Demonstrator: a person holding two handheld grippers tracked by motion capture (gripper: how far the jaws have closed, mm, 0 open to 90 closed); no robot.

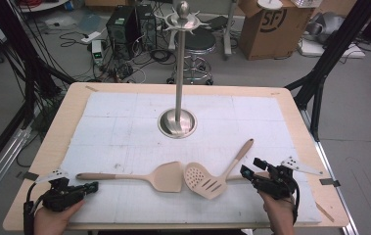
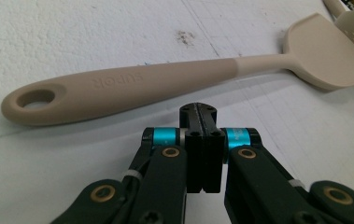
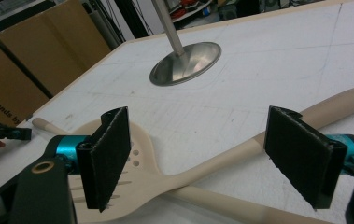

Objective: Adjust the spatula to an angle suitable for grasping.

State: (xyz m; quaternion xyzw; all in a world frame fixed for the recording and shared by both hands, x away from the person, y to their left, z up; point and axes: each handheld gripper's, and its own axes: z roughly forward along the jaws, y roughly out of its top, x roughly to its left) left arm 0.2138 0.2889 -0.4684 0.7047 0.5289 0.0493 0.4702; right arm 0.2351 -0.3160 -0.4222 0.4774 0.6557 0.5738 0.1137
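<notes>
The solid spatula [image 2: 132, 86] just ahead of the left gripper's fingers [image 2: 201, 140] looks like matt beige silicone. Between the right gripper's rough, foam-like pads [image 3: 300, 151] lies a smooth matt slotted spatula [image 3: 165, 177]. Beyond stands a glossy polished-metal rack [image 1: 179, 73].

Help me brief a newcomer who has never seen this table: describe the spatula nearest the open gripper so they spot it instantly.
Start at the steel stand on the white mat, then come toward the person's right gripper, whose jaws stand wide open. Just left of it lies the slotted spatula, handle angled up to the right. Unlike the solid spatula beside it, its blade has holes and slots.
</notes>
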